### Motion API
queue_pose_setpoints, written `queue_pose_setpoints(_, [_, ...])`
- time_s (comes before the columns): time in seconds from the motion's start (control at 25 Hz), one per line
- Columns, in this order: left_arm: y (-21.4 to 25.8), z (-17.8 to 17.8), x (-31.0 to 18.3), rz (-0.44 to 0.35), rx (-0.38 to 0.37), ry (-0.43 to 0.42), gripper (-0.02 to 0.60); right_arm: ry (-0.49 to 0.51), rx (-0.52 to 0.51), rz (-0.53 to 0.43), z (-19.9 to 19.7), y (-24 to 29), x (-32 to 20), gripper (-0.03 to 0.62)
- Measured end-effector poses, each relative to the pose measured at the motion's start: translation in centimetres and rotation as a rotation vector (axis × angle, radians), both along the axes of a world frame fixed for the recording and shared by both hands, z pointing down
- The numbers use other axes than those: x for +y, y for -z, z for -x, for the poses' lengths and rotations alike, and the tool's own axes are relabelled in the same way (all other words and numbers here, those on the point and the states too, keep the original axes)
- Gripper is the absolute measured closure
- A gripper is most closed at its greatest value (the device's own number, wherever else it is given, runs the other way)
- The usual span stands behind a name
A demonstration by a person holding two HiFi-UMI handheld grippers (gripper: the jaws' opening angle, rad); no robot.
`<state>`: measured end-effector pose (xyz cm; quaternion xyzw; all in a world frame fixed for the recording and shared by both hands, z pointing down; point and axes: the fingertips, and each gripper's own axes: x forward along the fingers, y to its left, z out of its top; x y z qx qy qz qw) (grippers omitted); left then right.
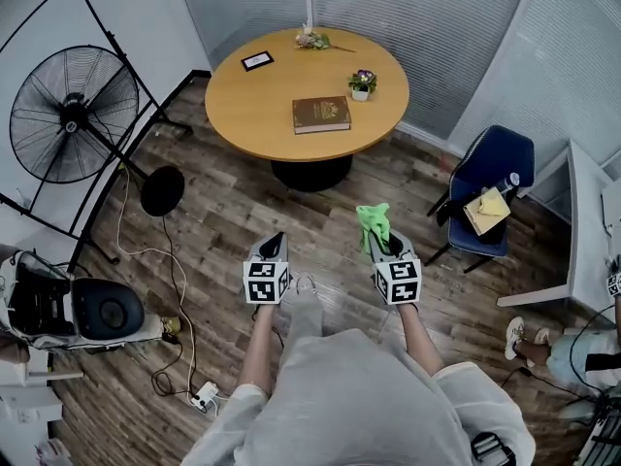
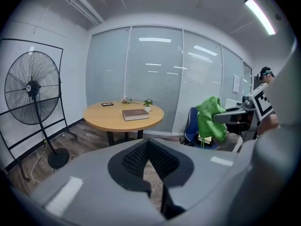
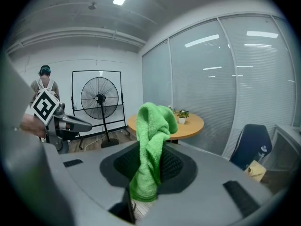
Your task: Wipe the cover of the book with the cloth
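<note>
Office corner with blind-covered glass walls and a wood-plank floor (image 1: pixel 225 212) — a round wooden table (image 1: pixel 250 93) carries a closed brown book (image 1: pixel 321 114) near its middle, with a small potted plant (image 1: pixel 361 83) just beside it. A pedestal fan (image 1: pixel 73 115) stands to the left, a blue chair (image 1: pixel 493 175) to the right. Well short of the table, the right gripper (image 1: pixel 379 242) clamps a green cloth (image 1: pixel 374 221) bunched above its jaws — the left gripper (image 1: pixel 276 238) is pressed together on nothing.

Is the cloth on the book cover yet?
No, the green cloth hangs clamped in the right gripper out over the floor, while the book lies on the round table ahead.
</note>
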<state>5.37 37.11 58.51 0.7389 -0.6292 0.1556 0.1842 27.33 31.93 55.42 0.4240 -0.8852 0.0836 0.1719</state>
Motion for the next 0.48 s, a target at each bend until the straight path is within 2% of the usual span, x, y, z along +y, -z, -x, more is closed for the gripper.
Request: queue_pose_setpoints(0.48, [-0.4,5.1,-11.2,0.025,0.038,-0.058,0.573,-0.037,0.043,0.021,5.7,0.5,-9.9,0.496])
